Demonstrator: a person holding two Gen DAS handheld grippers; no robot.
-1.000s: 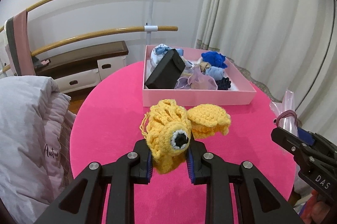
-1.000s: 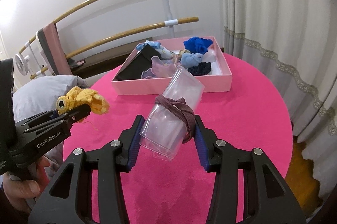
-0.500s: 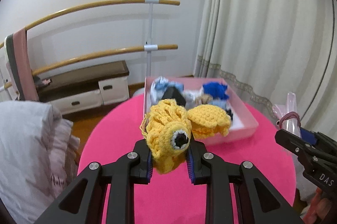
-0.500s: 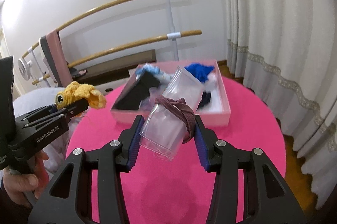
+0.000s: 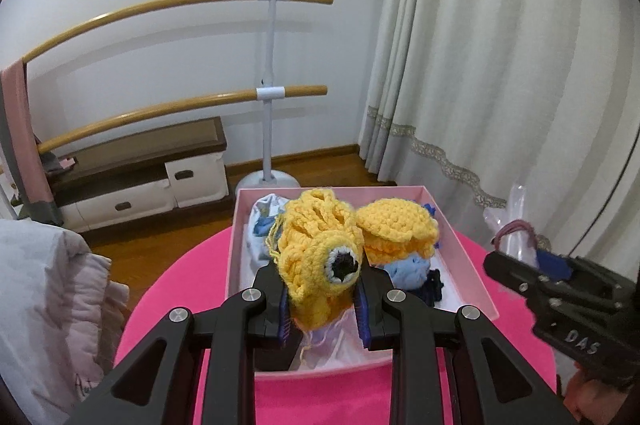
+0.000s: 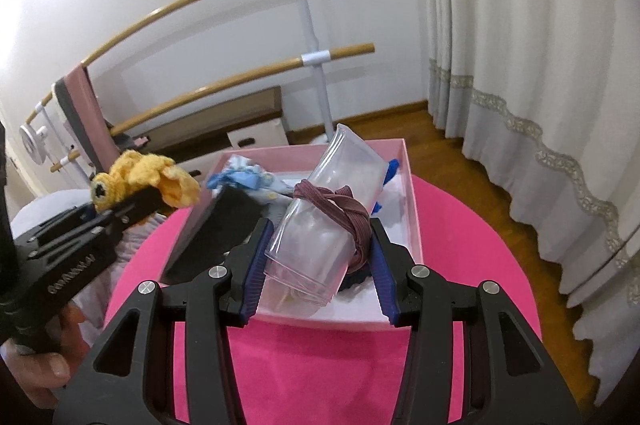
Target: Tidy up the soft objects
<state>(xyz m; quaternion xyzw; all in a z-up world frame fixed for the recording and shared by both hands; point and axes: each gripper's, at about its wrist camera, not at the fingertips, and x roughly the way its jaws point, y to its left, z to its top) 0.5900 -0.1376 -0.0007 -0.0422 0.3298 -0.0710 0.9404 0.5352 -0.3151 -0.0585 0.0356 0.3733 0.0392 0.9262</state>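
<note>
The left gripper [image 5: 322, 299] had its fingers closed on a yellow crocheted toy [image 5: 320, 265], held above the near end of the pink box [image 5: 472, 253]. The right gripper [image 6: 318, 265] had its fingers clamped on a clear plastic pouch [image 6: 332, 217] bound with a maroon elastic band [image 6: 340, 205], also over the box. The box stood on the pink desk [image 6: 472, 237] and contained blue soft items [image 6: 244, 179] and a black case [image 6: 224, 225].

The yellow toy [image 5: 320, 261] hides most of the pink box's [image 5: 472, 257] contents; the worktop's [image 5: 168, 301] near edge is cut off.
</note>
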